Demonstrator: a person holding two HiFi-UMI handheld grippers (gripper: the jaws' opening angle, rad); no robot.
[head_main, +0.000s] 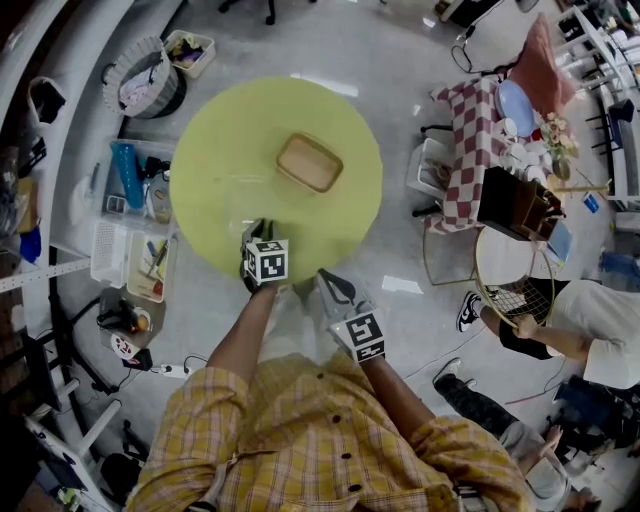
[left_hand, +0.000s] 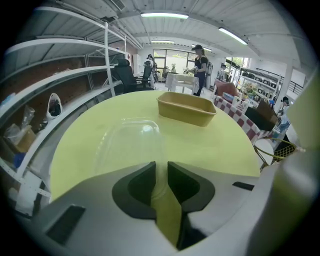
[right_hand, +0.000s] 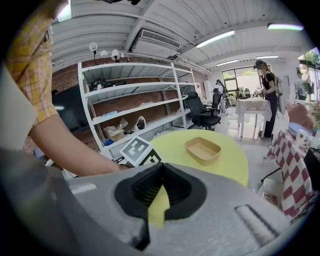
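Clear lid (left_hand: 131, 142): see-through plastic, domed, rounded corners, lying flat on the round yellow-green tabletop (head_main: 215, 140) close to its near edge. The tan tray (head_main: 309, 162) is shallow, rectangular and empty. It sits around the tabletop's middle, well apart from the lid and on its far side.

Left gripper view: your left gripper (left_hand: 161, 167) has its jaws drawn in to a narrow slit, with the lid's near rim running into that slit, so it reads as a pinch on the rim. The head view barely shows the lid, just a faint glint ahead of the left gripper's tips at the near edge. That view does show that the lid end of the tabletop is the one closest to you.

Right gripper view: your right gripper (right_hand: 161, 169) has its jaws pressed together at the tips with nothing between them. It looks across at the tray and catches the left gripper's marker cube (right_hand: 140, 151) and your left forearm (right_hand: 75, 150), which the left gripper view misses.

Pose, from the head view: your left arm is stretched forward, with the left gripper over the tabletop's near edge and pointing in at the tabletop. Your right arm is bent and held back, with the right gripper off the tabletop just short of the near edge, tips angled toward the left gripper.
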